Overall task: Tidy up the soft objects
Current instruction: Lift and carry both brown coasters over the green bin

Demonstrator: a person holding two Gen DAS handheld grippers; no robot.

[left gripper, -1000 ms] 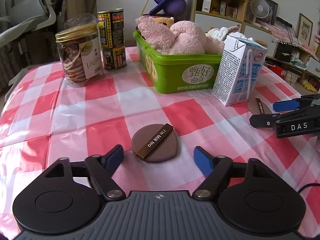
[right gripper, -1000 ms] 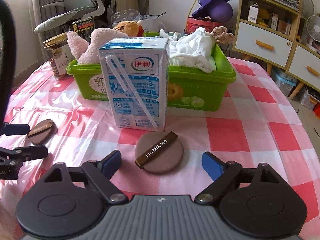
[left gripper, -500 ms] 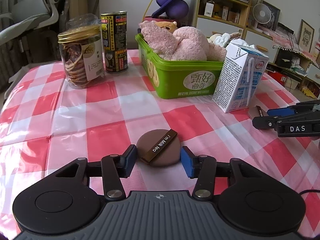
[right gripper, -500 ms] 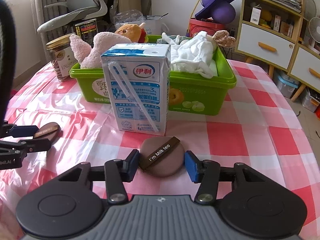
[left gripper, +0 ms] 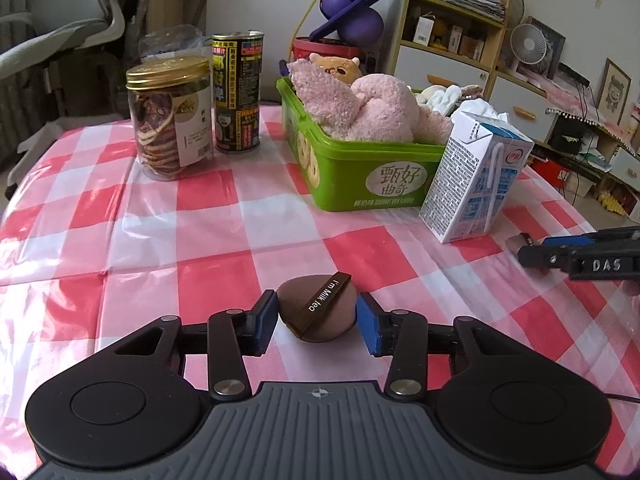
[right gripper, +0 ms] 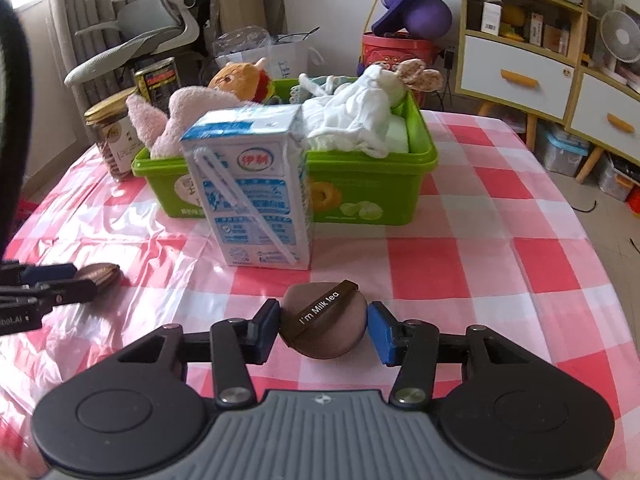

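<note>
Left wrist view: The left tool [left gripper: 316, 318] is clamped on a brown puff [left gripper: 317, 312], with a blue pad [left gripper: 267, 322] pressed against each side. The puff is tilted up off the bench [left gripper: 120, 232], and its strap reads "I'm Milk tea". A green bin [left gripper: 360, 176] is set further back on the bench and is filled with a pink plush [left gripper: 372, 108]. A milk carton [left gripper: 476, 176] is placed just beside the bin's right end. A jar [left gripper: 170, 118] and a can [left gripper: 237, 92] are placed side by side to the left of the bin. The right tool [left gripper: 528, 246] is seen at the right edge, beyond the carton, with a second puff [left gripper: 518, 240] at its tip.

Right wrist view: The right tool [right gripper: 323, 326] is clamped on the second puff [right gripper: 323, 326], which is gripped at both sides between the blue pads [right gripper: 380, 334]. It is held just in front of the carton [right gripper: 252, 192]. The bin [right gripper: 360, 188] is located behind the carton and contains white cloth [right gripper: 356, 120], the plush [right gripper: 172, 120] and an orange toy [right gripper: 240, 78]. The left tool [right gripper: 86, 280] is seen at the left edge with the first puff [right gripper: 102, 274] at its fingers.
</note>
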